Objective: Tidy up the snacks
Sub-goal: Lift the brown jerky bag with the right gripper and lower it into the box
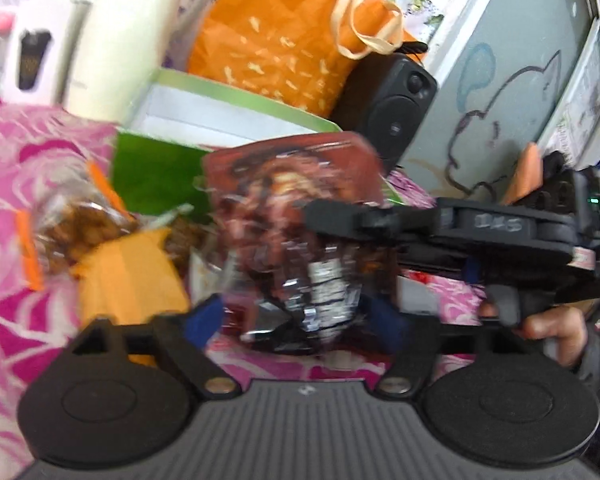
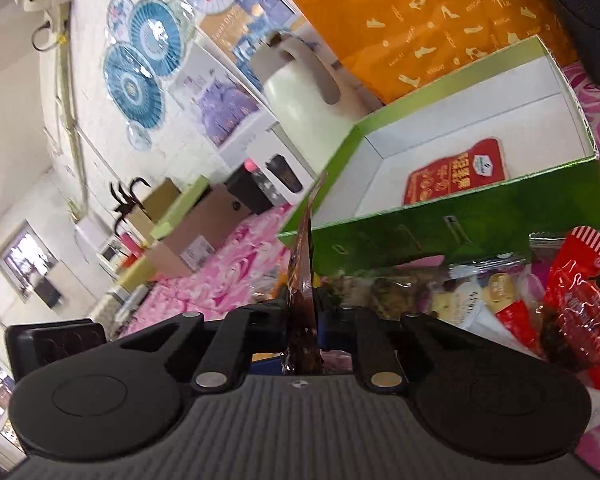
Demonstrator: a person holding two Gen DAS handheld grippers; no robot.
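Brown snack packet (image 2: 305,280) pinched edge-on in the right tongs (image 2: 304,332), mid-transfer.
Left tongs (image 1: 300,320) stand wide around its crinkled end; next, lift it into the green box (image 2: 460,216), frame's right.

left gripper (image 1: 296,320): black, blue pads | right gripper (image 2: 302,322): black, 2 brass pivot screws

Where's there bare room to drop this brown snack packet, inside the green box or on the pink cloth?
Inside the green box, the white floor is bare except for one red packet near the front wall. The pink cloth left of the box is open too. In front of the box it is crowded with the snack pile.
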